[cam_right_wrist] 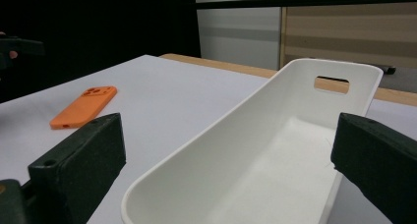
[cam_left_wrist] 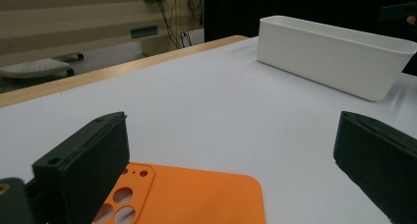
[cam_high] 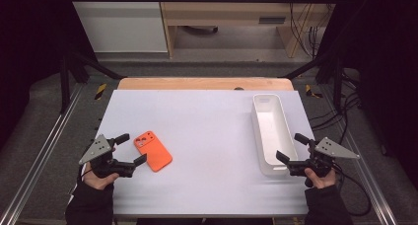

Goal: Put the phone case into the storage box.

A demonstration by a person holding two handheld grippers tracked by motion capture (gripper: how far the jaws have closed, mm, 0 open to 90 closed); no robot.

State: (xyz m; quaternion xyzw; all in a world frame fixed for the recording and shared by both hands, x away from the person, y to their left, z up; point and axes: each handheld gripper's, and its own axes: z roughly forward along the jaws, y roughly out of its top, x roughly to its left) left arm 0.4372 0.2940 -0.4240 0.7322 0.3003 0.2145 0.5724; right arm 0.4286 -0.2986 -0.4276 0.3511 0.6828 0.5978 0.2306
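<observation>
Left gripper (cam_high: 132,148) jaws spread beside phone case (cam_high: 153,150); right gripper (cam_high: 291,147) likewise by bin (cam_high: 271,132).

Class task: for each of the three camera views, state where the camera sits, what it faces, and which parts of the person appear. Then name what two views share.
High view: above the person's side, looking down on the white-covered table; both forearms, left gripper, right gripper.
Left gripper view: rides the left gripper, facing the flat orange phone case; own jaws open.
Right gripper view: rides the right gripper, facing the long white plastic bin; own jaws open.
Shared: case and bin.

Grey floor (cam_high: 222,69), wooden furniture (cam_high: 231,10) and cables (cam_high: 305,32) beyond the table.
</observation>
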